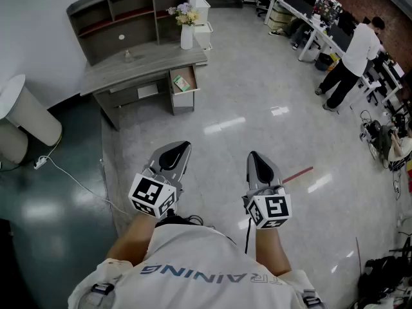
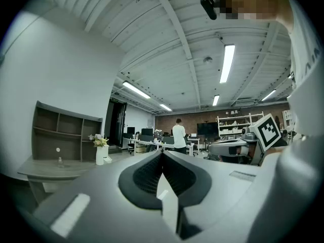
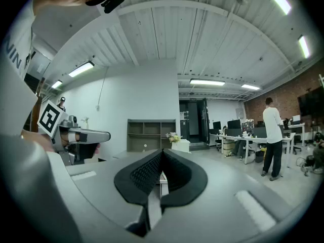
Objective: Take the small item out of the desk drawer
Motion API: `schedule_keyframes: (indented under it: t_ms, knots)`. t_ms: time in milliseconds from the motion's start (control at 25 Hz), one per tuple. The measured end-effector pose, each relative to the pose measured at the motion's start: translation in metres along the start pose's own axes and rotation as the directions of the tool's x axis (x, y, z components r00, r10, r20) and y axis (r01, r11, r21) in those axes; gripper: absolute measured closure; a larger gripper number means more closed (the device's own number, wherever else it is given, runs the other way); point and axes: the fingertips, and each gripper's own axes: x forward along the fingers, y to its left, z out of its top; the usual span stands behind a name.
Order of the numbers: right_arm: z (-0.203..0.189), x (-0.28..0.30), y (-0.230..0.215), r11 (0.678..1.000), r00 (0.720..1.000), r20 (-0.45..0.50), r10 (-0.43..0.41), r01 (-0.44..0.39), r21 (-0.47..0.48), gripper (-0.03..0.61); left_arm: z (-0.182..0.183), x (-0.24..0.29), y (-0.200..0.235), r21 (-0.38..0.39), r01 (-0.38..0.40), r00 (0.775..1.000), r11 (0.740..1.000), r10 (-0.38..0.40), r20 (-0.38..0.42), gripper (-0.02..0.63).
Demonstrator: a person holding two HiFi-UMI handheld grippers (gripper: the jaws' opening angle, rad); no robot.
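Holding the left gripper [image 1: 183,146] and right gripper [image 1: 253,155] level before the body, both pressed together on nothing. First, a walk across the glossy floor to the desk [image 1: 138,66], well apart from here. Approach the open drawer [image 1: 185,93] from its front, spread one gripper's jaws just short of it, then reach down for the small green item [image 1: 181,83] lying inside, pinching lightly and lifting clear of the drawer walls. Mind the vase [image 1: 187,36] on the desktop just beyond.
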Motion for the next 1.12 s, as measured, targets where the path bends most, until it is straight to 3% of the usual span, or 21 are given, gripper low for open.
schedule_keyframes:
  t_ms: [720,1120]
  knots:
    - [-0.009,0.037,0.014,1.000,1.000,-0.014,0.004,-0.004,-0.010,0.561,-0.009,0.002,0.031,-0.023,-0.015,1.000,1.000,0.015,-0.023,0.615]
    - [-0.012,0.142,0.065,0.999,0.999,-0.018,0.043,-0.043,-0.003,0.561,-0.012,0.008,0.142,-0.025,-0.038,0.999,0.999,0.037,-0.035,0.615]
